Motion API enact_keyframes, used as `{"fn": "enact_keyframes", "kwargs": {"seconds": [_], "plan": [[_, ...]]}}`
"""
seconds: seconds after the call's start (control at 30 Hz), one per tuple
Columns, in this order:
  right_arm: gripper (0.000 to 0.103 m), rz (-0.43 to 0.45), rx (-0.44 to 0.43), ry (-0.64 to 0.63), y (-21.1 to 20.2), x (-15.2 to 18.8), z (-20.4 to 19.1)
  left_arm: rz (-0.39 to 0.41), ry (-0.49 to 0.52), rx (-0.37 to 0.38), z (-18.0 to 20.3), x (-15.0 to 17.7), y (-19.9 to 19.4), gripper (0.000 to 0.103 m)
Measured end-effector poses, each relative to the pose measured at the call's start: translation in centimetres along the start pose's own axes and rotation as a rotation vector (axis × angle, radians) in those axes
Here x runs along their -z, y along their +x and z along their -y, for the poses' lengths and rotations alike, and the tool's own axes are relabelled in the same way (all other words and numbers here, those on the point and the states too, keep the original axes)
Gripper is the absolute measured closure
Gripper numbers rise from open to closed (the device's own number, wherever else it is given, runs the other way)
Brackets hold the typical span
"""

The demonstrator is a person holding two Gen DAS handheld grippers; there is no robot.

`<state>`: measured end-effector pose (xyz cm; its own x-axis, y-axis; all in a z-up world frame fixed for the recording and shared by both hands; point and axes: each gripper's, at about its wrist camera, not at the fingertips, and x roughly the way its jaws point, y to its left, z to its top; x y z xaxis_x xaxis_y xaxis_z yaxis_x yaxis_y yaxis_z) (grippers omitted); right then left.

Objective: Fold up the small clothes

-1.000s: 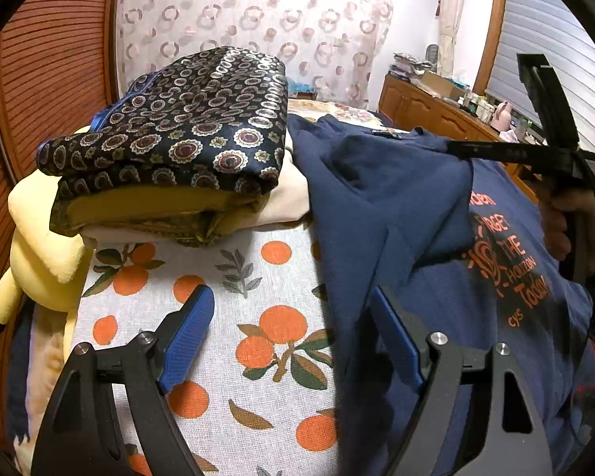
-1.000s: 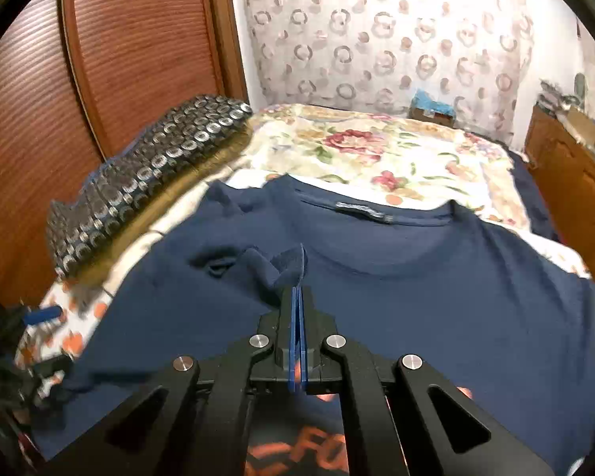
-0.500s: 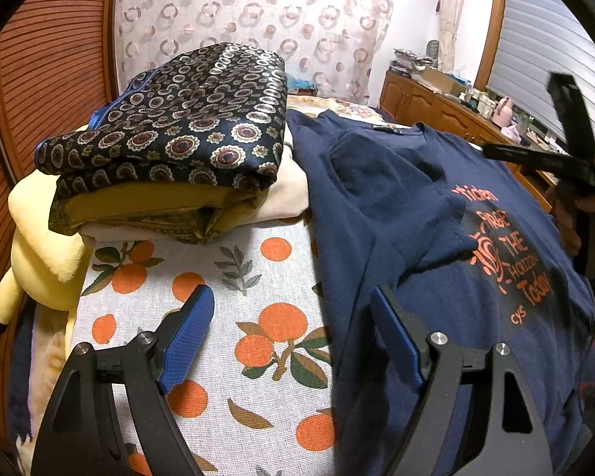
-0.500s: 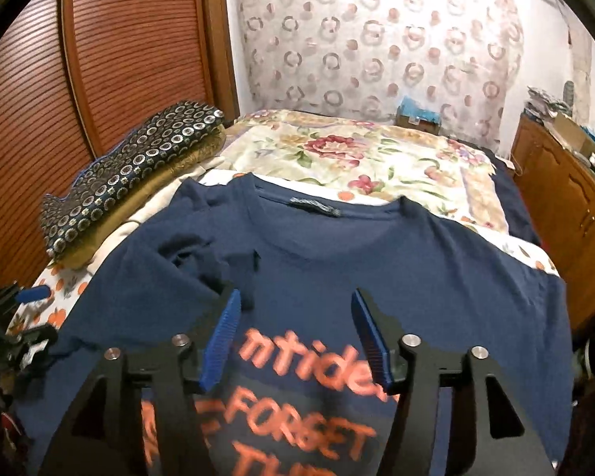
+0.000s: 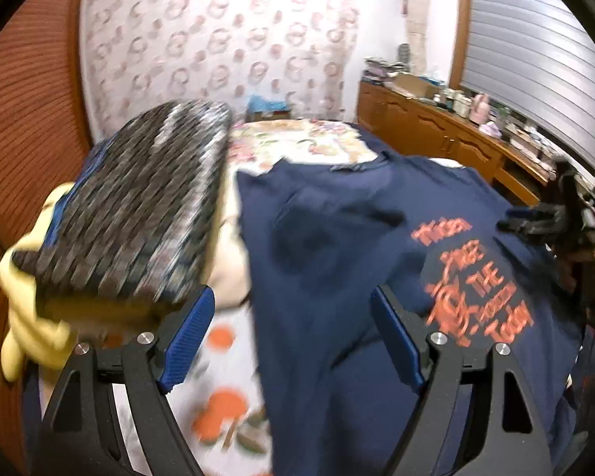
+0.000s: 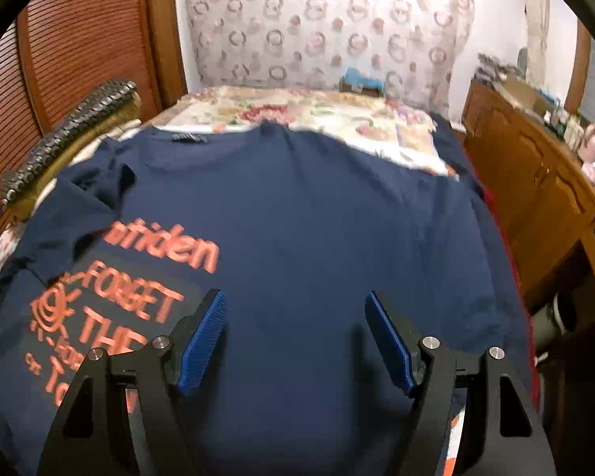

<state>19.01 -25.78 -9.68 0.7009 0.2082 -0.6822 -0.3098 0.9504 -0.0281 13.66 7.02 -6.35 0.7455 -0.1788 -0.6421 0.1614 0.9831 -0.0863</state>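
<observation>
Now that the right gripper (image 6: 295, 341) has let go of the sleeve (image 6: 87, 198), its blue pads (image 6: 200, 343) stand wide apart with nothing between them, where a second ago they were pressed flat together on a bit of that cloth. The sleeve now lies folded in over the left side of the shirt (image 6: 297, 230), hiding the start of the orange words (image 6: 111, 301), so I think the first fold is done and the other side comes next. The right gripper has pulled back and hangs over the plain middle of the shirt. The left gripper (image 5: 293, 341) is spread open too and holds nothing; it has swung toward the shirt, and its view is blurry from the move. The shirt is dark blue and lies front up on the bed, neck to the far end, with its bottom edge close to both grippers. Under it is a white sheet (image 5: 222, 361) with oranges on it, and farther off a flowery blanket (image 6: 317, 115). Just beside the shirt on the left is a pile (image 5: 139, 206) of folded things, with a dark spotted cloth on top and something yellow below. A brown slatted door (image 6: 79, 47) stands past the pile. A curtain (image 6: 337, 23) with rings hangs at the far end. A wooden cupboard (image 6: 535, 182) with clutter on top runs along the right, under a grey shutter (image 5: 535, 67).
</observation>
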Motion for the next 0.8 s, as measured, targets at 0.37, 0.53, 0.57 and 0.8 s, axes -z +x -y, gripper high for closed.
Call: {"fn": "enact_keyframes", "kwargs": {"seconds": [0.37,0.53,0.57,0.8], "plan": [[0.029,0.030,0.000,-0.008,-1.2,0.3,1.6,-0.132,0.032,-0.050,0.2,-6.9,10.0,0.047],[0.029,0.039,0.015,0.041,-2.4,2.1,3.7,-0.212,0.045,-0.080,-0.2,-7.2,13.5,0.052],[0.029,0.042,0.018,0.049,-2.7,2.3,3.9,-0.231,0.047,-0.066,-0.3,-7.1,14.1,0.069],[0.029,0.071,0.019,0.111,-3.2,3.3,4.1,-0.114,0.011,-0.151,-1.7,-8.6,10.6,0.098]]}}
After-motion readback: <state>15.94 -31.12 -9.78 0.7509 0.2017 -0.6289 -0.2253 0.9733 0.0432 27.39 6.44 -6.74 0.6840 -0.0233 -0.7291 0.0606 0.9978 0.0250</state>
